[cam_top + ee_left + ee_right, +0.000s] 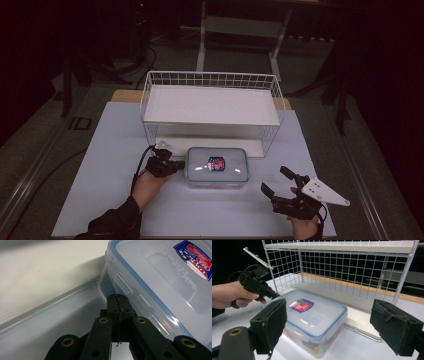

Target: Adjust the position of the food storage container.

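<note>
1. Left gripper (175, 164): jaws pressed together, nothing pinched between them. Closed tips sit at the left short side of the container (217, 166), right at the latch flap under the lid rim; the left gripper view puts the tips (117, 298) against or just short of that flap, can't tell which.
2. Container: clear plastic box, blue-rimmed lid on, red/blue label on top. Sits flat on the pale blue table (110, 165), centre front, just in front of the white wire shelf rack (212, 105).
3. Right gripper (278, 181): jaws spread wide, empty, well apart from the container, low at the table's right front. In the right gripper view, the container (312, 317) lies ahead between the open pads (272, 322).
</note>
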`<state>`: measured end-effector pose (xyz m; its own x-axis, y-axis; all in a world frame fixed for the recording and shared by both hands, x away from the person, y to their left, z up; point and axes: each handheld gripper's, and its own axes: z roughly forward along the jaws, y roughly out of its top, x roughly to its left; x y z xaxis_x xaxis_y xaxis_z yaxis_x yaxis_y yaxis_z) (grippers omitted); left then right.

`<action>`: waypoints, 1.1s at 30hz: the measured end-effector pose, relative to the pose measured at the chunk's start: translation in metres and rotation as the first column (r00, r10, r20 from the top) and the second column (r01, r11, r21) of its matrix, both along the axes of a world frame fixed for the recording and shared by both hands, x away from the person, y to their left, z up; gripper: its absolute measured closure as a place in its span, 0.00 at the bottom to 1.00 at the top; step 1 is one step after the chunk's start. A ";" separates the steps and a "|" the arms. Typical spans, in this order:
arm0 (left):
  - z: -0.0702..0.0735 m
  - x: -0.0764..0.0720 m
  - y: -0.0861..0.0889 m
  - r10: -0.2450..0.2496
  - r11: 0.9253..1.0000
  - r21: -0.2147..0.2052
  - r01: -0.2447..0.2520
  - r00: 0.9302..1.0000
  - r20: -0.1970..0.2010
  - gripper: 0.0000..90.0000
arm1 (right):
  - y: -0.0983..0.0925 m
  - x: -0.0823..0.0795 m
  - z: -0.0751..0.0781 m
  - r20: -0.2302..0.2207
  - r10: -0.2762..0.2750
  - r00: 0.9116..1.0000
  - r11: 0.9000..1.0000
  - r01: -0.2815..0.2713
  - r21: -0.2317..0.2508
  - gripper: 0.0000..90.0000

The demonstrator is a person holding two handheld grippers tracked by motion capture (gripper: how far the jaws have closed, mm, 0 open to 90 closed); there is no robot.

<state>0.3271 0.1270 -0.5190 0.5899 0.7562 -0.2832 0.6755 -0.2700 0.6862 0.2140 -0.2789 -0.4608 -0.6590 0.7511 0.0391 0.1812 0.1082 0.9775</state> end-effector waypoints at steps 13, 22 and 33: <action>0.016 -0.016 0.015 0.017 1.000 0.011 -0.017 0.999 0.035 0.75 | -0.001 -0.001 0.000 0.003 -0.006 1.000 1.000 0.006 0.000 0.15; 0.038 -0.042 0.033 -0.085 0.987 -0.134 0.086 0.996 0.010 0.39 | -0.001 0.002 -0.001 -0.009 -0.005 1.000 1.000 0.005 0.010 0.14; 0.045 -0.040 0.026 -0.123 0.954 -0.275 0.121 0.992 0.011 0.07 | 0.012 0.002 -0.002 0.010 -0.022 1.000 0.999 0.023 -0.044 0.13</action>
